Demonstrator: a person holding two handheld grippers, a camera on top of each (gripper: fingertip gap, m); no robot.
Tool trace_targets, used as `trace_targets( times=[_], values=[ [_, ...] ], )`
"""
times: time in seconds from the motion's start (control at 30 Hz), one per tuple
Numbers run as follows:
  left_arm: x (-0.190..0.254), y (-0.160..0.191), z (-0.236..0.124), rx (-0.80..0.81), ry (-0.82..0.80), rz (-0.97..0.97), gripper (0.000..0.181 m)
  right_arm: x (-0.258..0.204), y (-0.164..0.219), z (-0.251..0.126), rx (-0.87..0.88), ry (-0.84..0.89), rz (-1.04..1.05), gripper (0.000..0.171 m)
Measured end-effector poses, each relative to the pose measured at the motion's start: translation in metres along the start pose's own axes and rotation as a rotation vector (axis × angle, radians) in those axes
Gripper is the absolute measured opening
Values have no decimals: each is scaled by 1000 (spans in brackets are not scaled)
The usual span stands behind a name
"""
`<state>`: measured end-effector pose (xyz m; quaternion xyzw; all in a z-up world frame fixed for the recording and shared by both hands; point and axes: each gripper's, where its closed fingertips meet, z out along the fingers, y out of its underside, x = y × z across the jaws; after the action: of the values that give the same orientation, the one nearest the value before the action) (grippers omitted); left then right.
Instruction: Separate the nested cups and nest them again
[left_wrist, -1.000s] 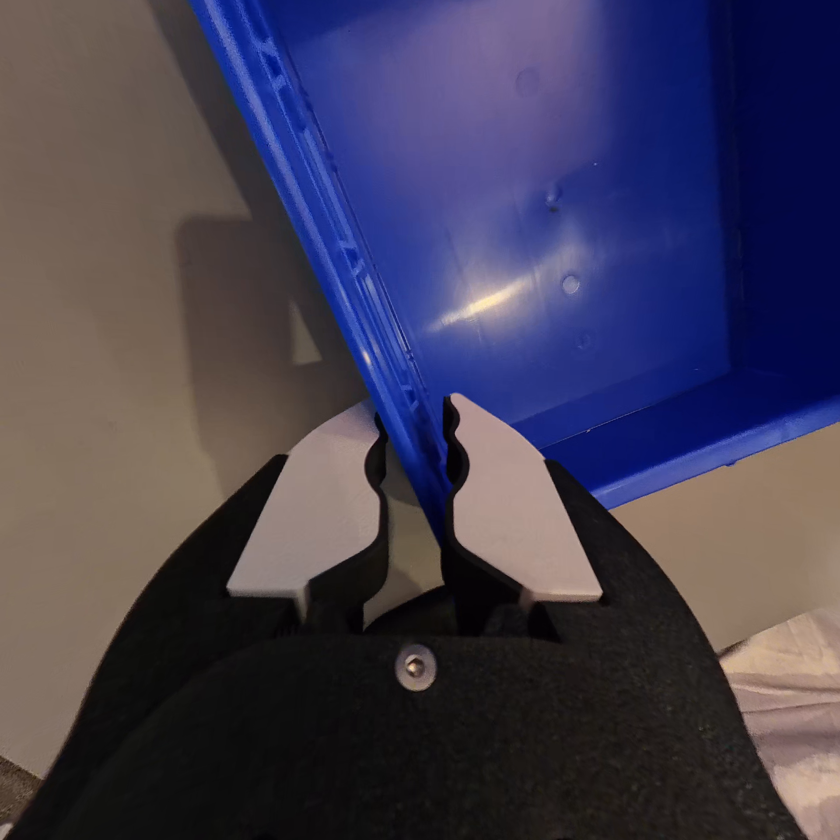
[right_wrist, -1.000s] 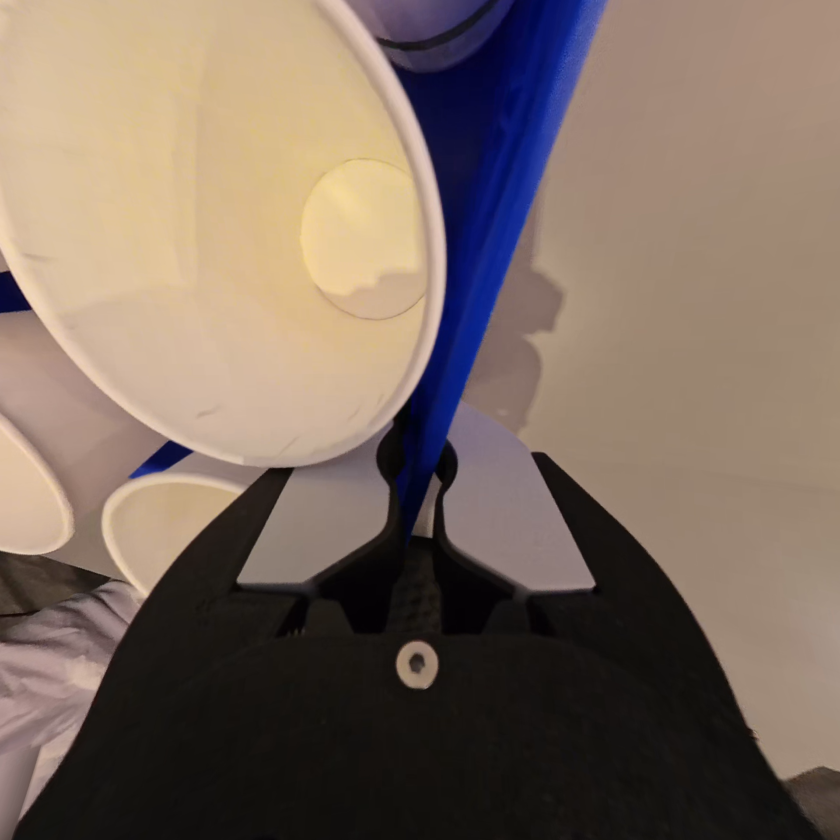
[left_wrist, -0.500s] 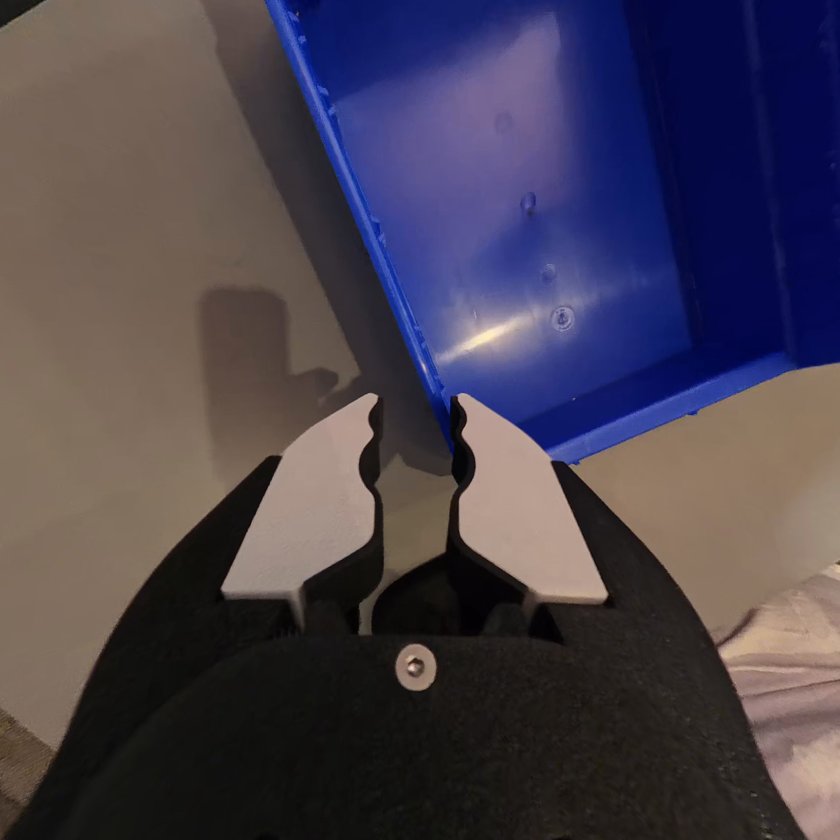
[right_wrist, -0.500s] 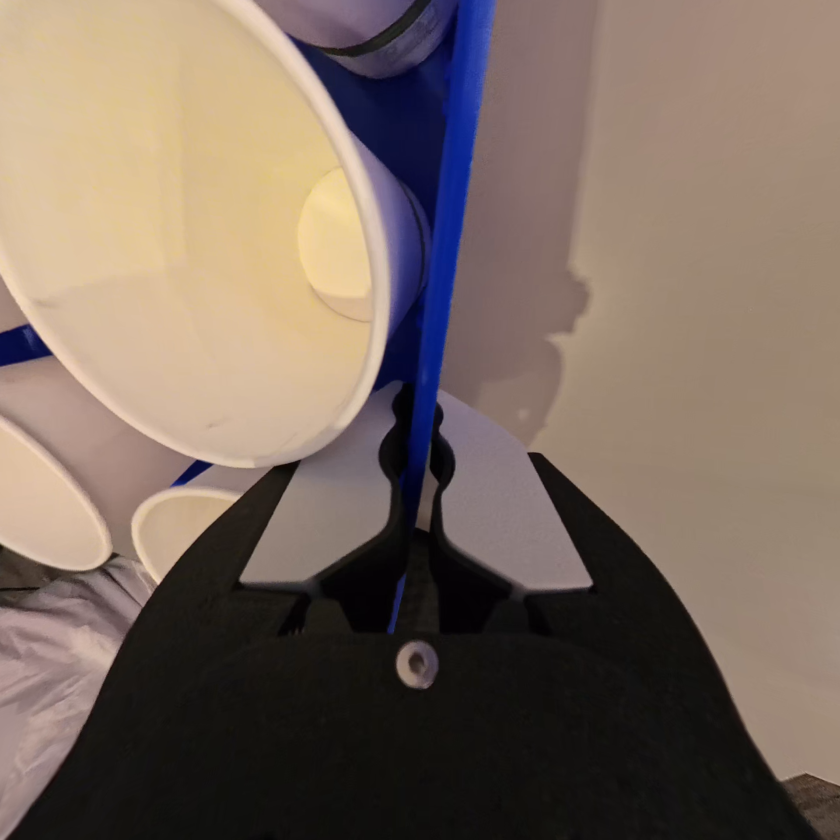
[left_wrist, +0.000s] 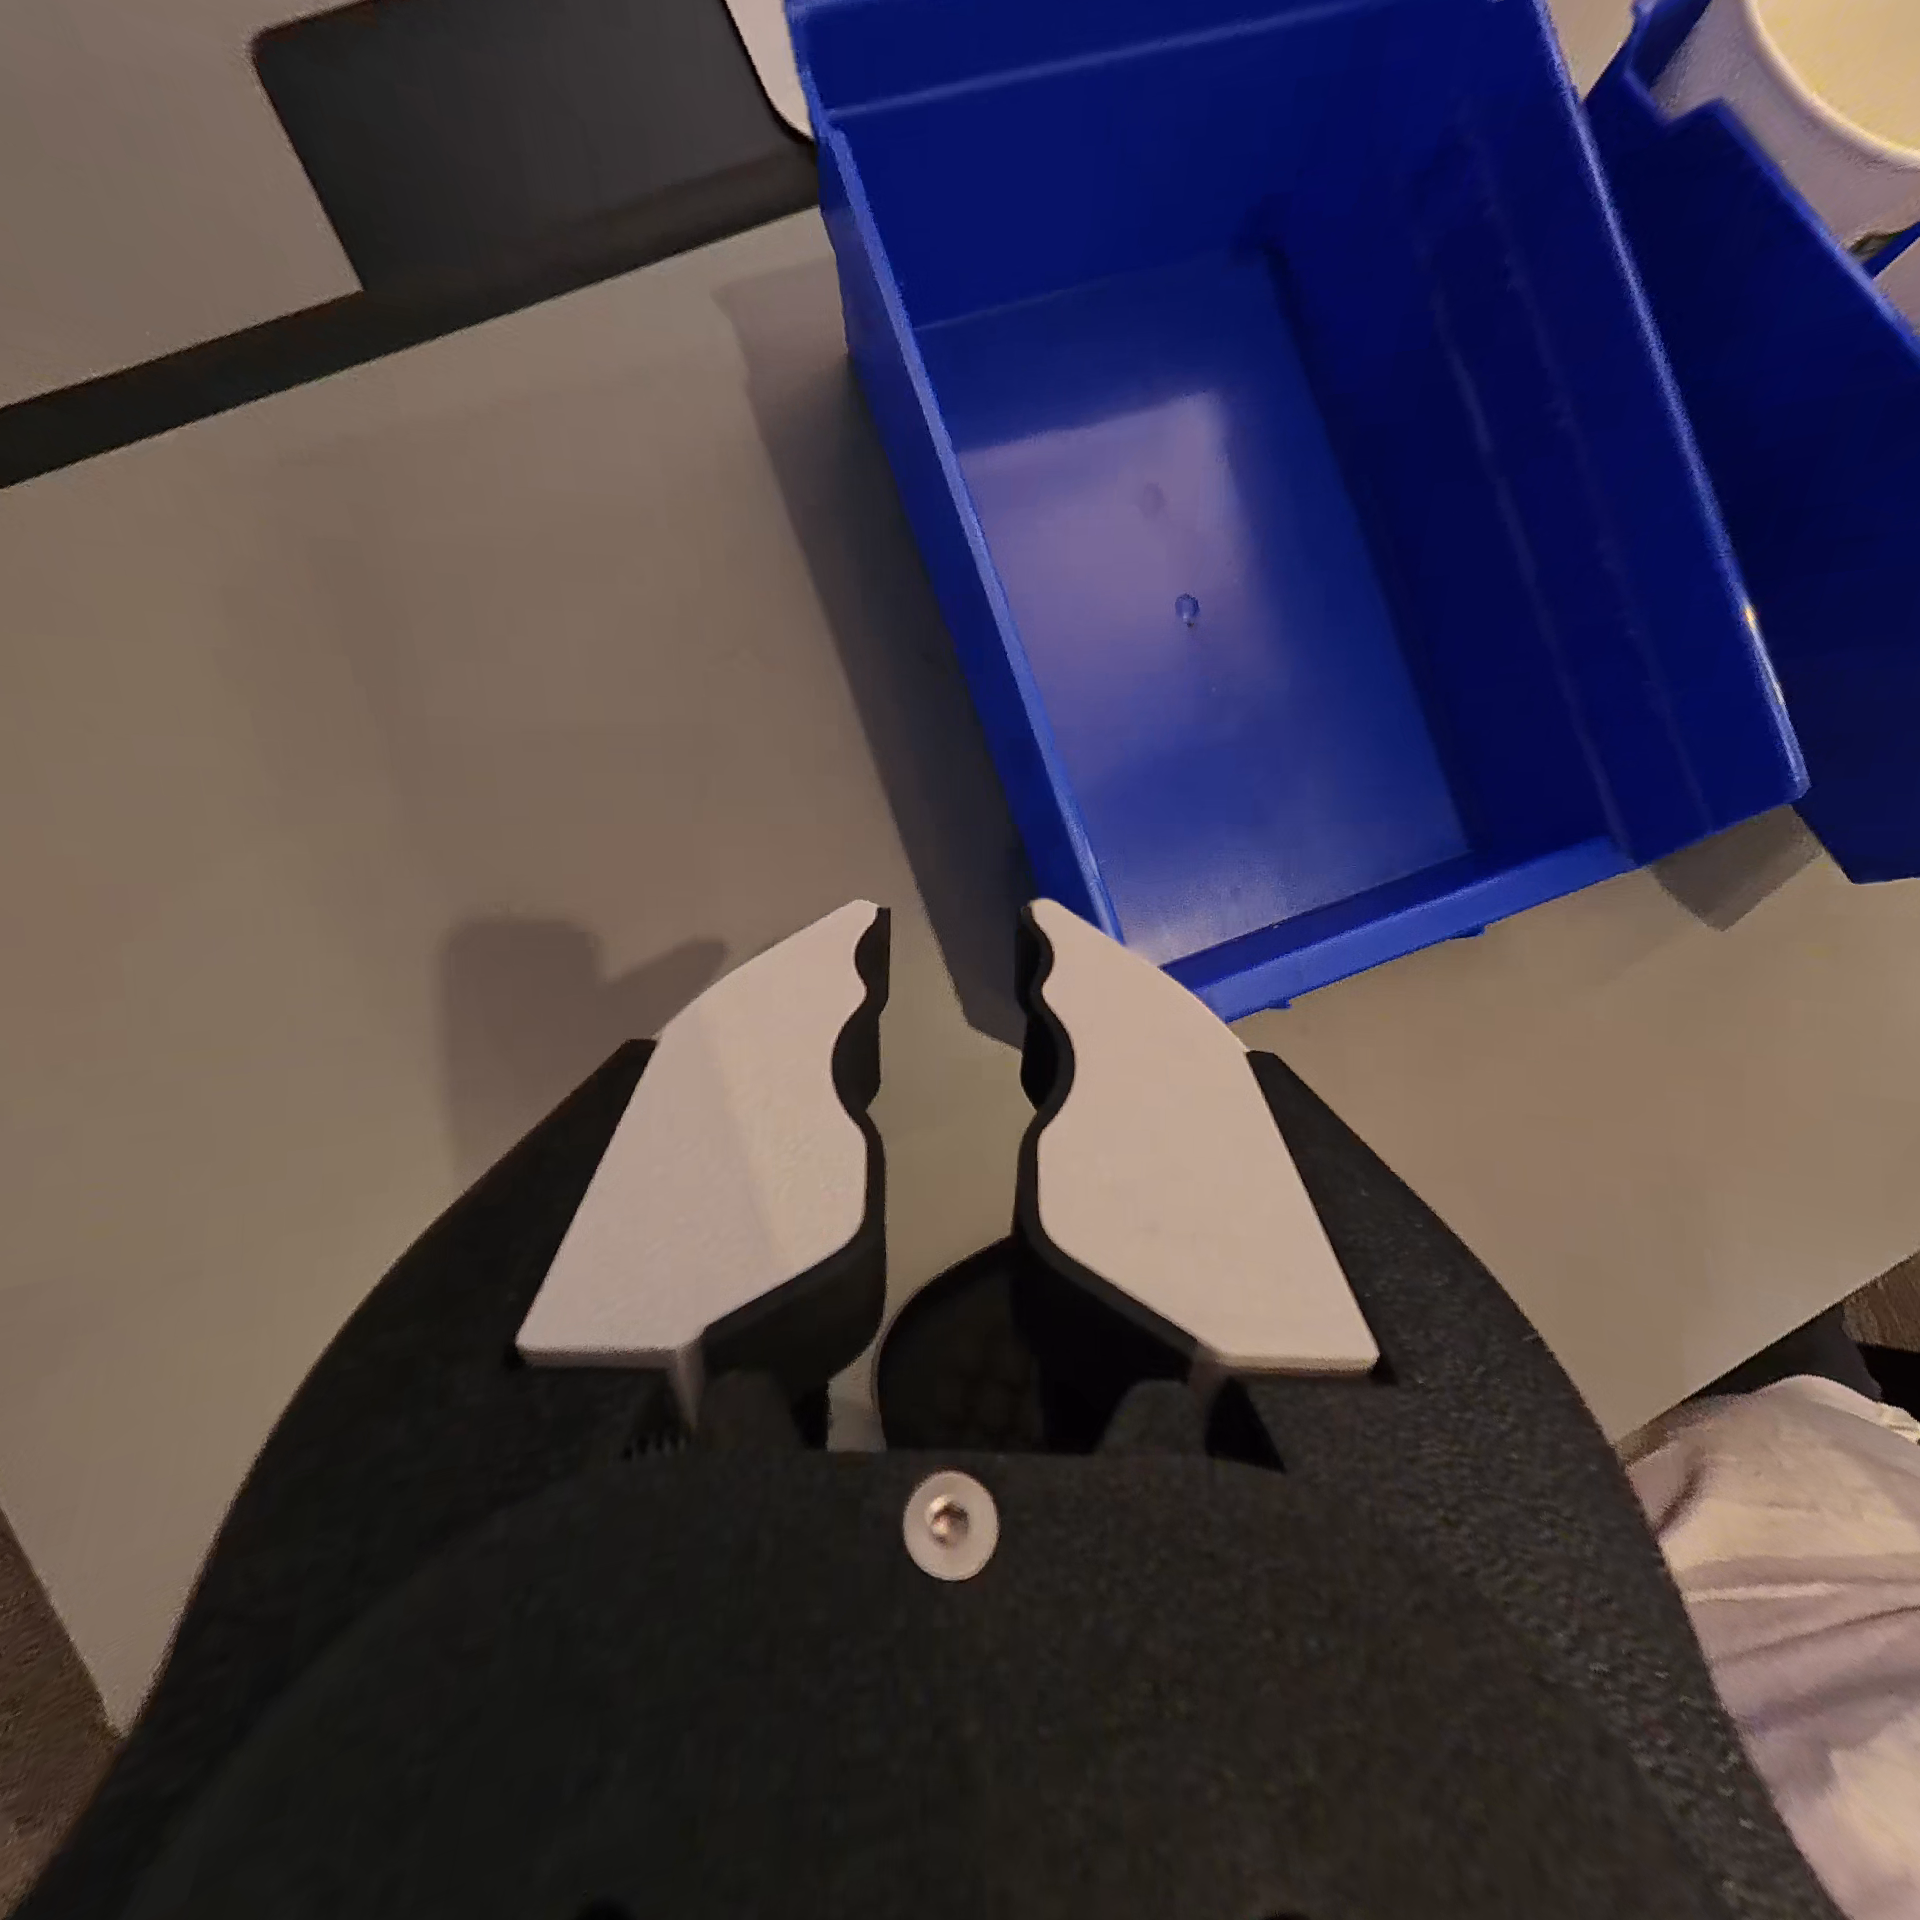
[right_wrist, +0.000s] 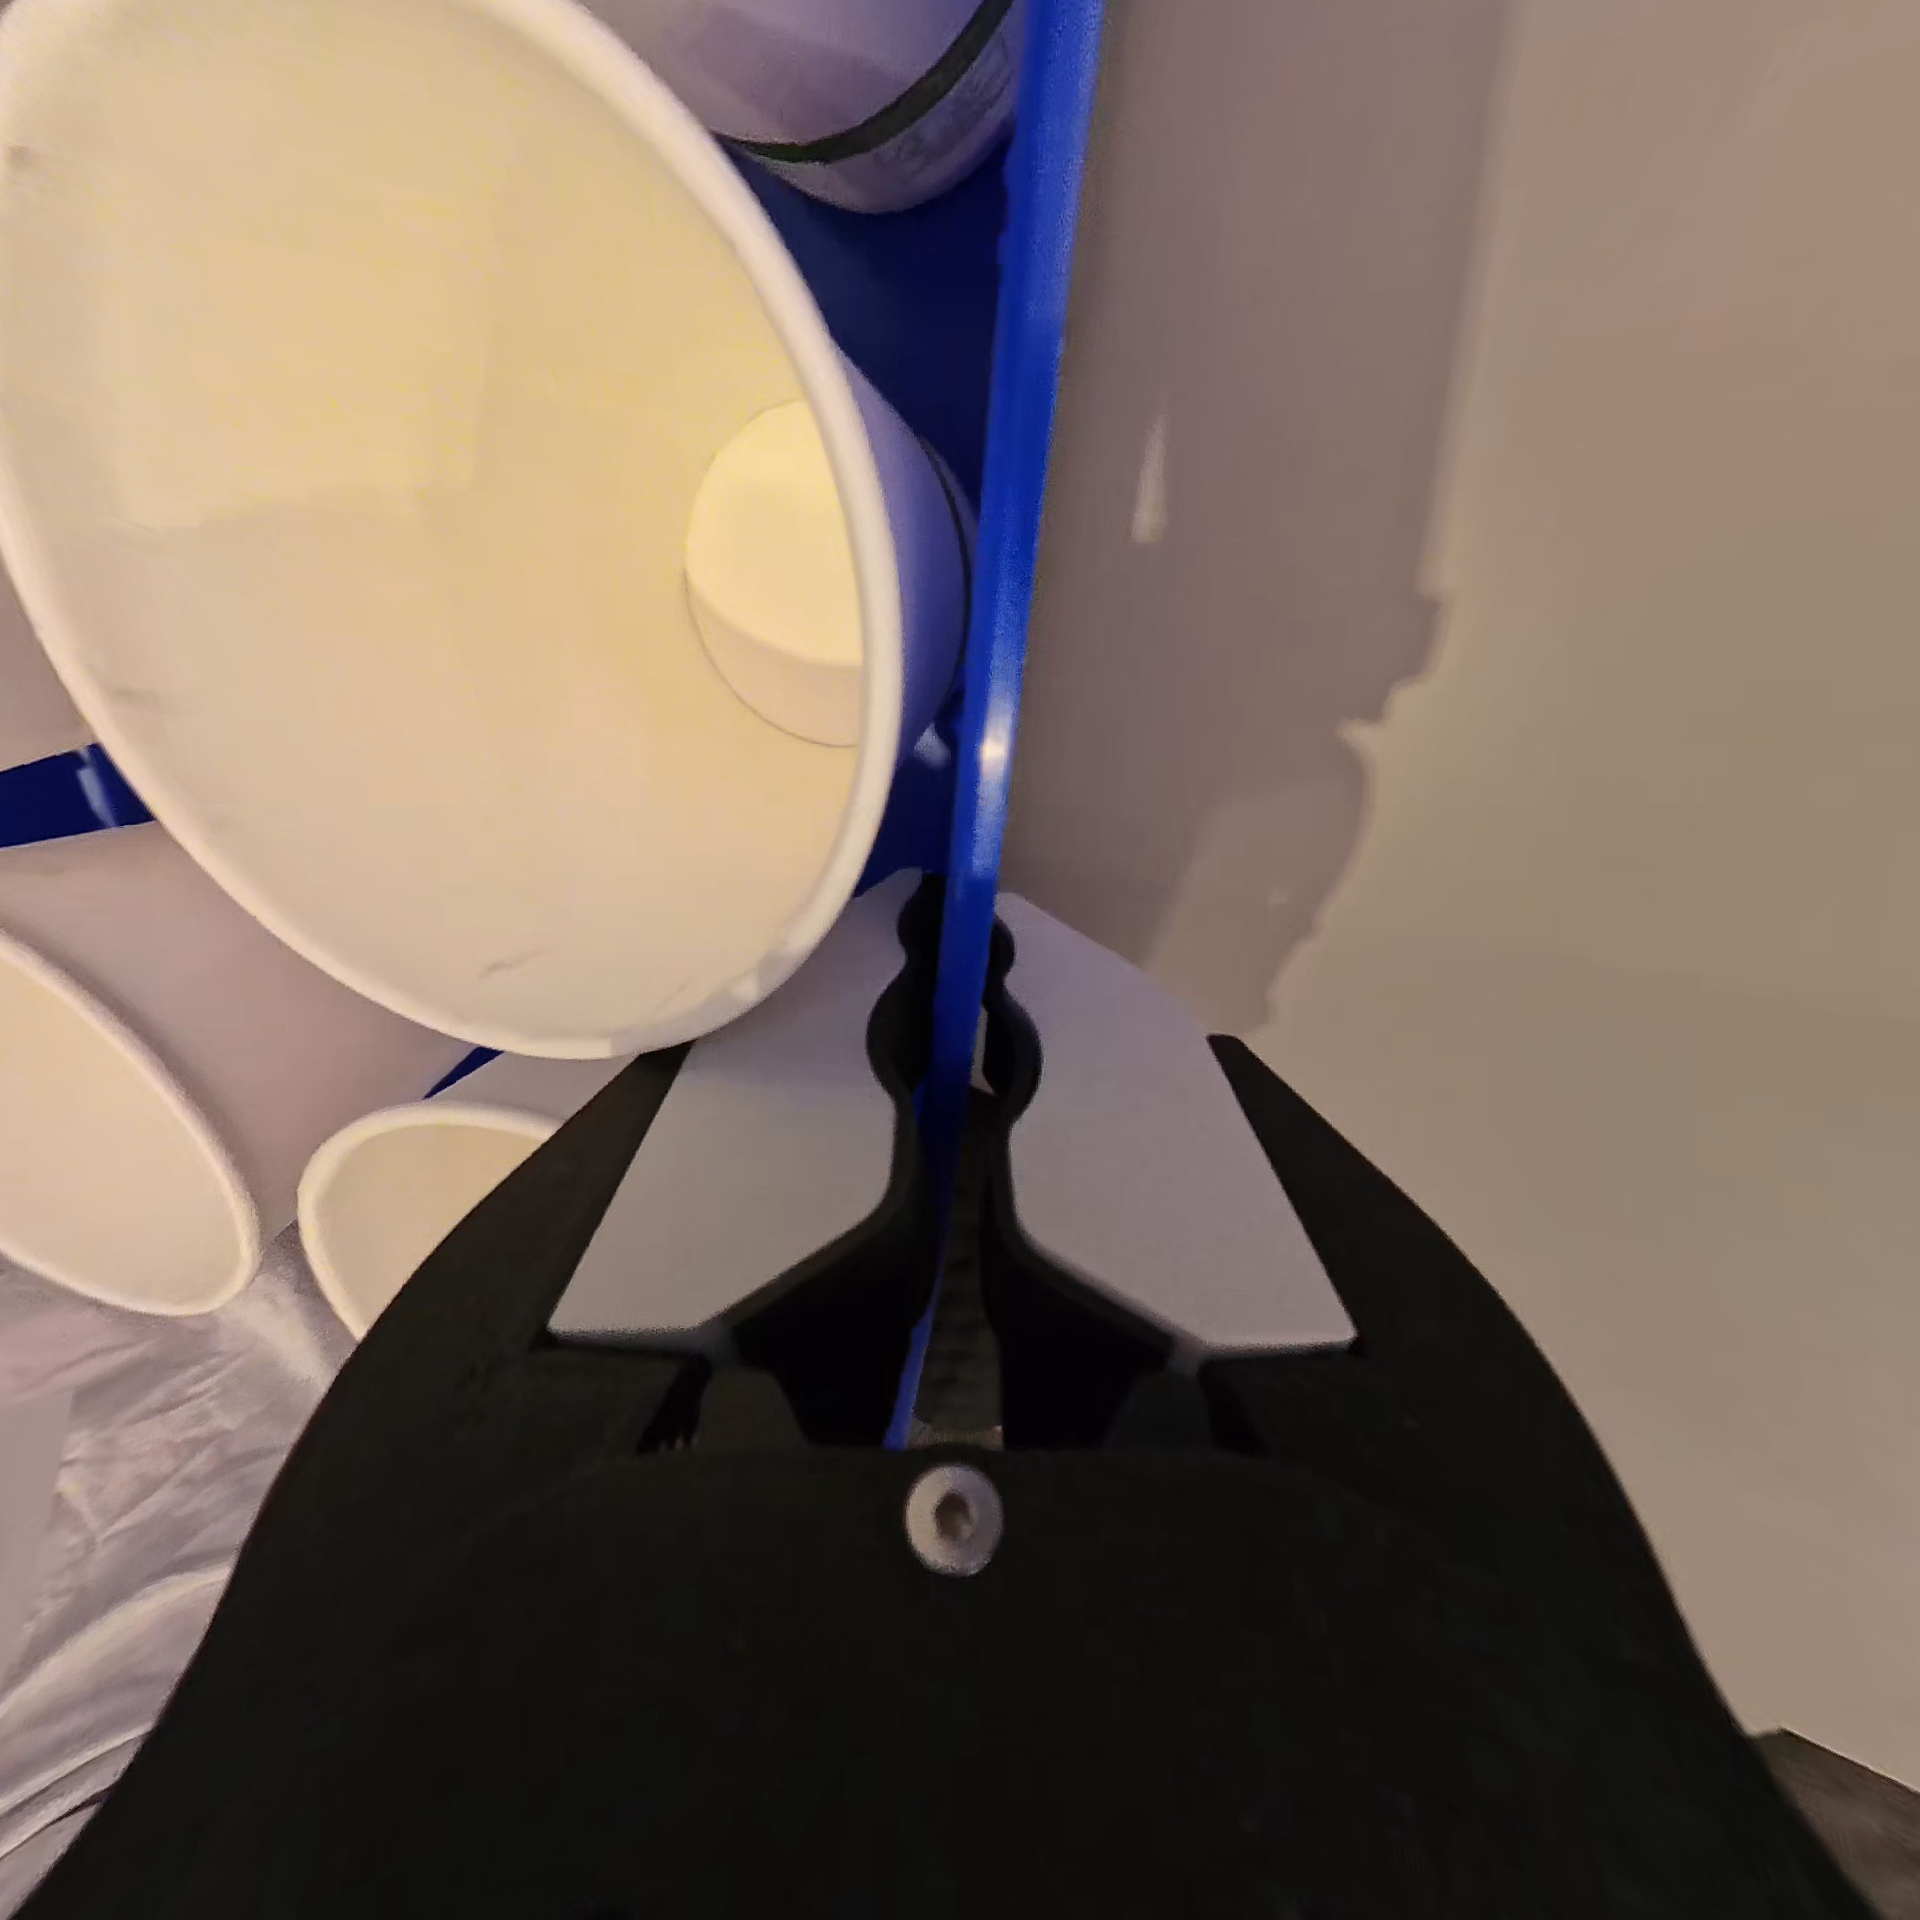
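Two bins: one blue bin (left_wrist: 1558, 540) stands on the grey table (left_wrist: 416, 727) in the left wrist view; a second blue bin (right_wrist: 1013, 499) holds the cups in the right wrist view.
Left gripper (left_wrist: 954, 920): released, jaws parted with only bare table between them, gripping nothing.
Left gripper's place: just off the near left corner of the first bin, not touching it.
First bin's inside: only its blue floor and walls show.
Right gripper (right_wrist: 954, 914): clenched on the thin wall of the second bin, which runs edge-on between the two fingers.
Large paper cup (right_wrist: 416, 520): lies tilted inside the second bin, mouth toward the camera; its rim hangs just over the inner finger (right_wrist: 779, 1164), contact unclear.
Other cups: two smaller white cup (right_wrist: 104, 1143) mouths, the second (right_wrist: 416, 1195) lower left of the fingers; one cup bottom with a dark band (right_wrist: 883, 125) at the top.
Cups relative to fingers: all sit on the inner side of the gripped wall, none between the jaws.
Nesting: cannot tell.
White cloth (right_wrist: 125, 1507): crumpled at the lower left.
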<state>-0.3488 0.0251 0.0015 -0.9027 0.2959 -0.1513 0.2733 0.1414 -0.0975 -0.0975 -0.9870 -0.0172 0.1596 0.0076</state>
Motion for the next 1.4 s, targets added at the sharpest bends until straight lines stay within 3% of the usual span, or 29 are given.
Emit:
trace_targets(
  times=[0.4,0.7,0.93,1.4],
  values=[
    [-21,9,-14,30,-24,-63,22,-9,-3,-44,33,45,-11,4],
    [-44,24,-44,92,-82,-131,21,-66,-36,-101,33,102,-99,4],
    [-74,48,-85,198,-144,-251,20,-166,-85,-95,-8,65,-260,4],
    [-114,102,-167,466,-250,-467,16,-451,-171,15,-117,-178,-691,5]
  ],
)
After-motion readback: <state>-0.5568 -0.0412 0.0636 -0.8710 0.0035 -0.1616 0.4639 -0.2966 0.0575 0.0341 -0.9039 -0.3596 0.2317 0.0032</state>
